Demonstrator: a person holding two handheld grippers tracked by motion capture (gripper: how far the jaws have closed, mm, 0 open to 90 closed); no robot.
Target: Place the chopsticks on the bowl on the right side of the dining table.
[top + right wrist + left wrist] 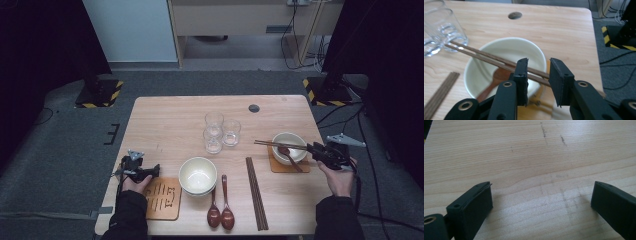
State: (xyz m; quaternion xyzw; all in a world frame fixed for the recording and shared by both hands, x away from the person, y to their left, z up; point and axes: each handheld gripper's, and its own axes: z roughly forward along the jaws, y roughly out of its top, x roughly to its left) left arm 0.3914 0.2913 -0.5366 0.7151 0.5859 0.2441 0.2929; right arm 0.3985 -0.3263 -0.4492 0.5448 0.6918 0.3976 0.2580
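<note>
A cream bowl (278, 139) (506, 40) stands on a brown coaster (280, 168) at the table's right, with a wooden spoon (496, 77) inside it. A pair of dark chopsticks (272, 144) (486, 56) lies across its rim. My right gripper (311, 148) (538, 61) is at the bowl's right side, and the chopsticks' near ends pass between its jaws. The jaws stand apart with a gap showing beside the sticks, so it is open. My left gripper (155, 171) (541, 192) rests low over bare table at the left, open, with nothing between its jaws.
Three clear glasses (220, 131) cluster mid-table. Stacked cream bowls (198, 175) sit near the front, with two wooden spoons (220, 212) and another chopstick pair (256, 192) to their right. A patterned coaster (162, 200) lies by the left hand. A cable hole (254, 108) marks the far side.
</note>
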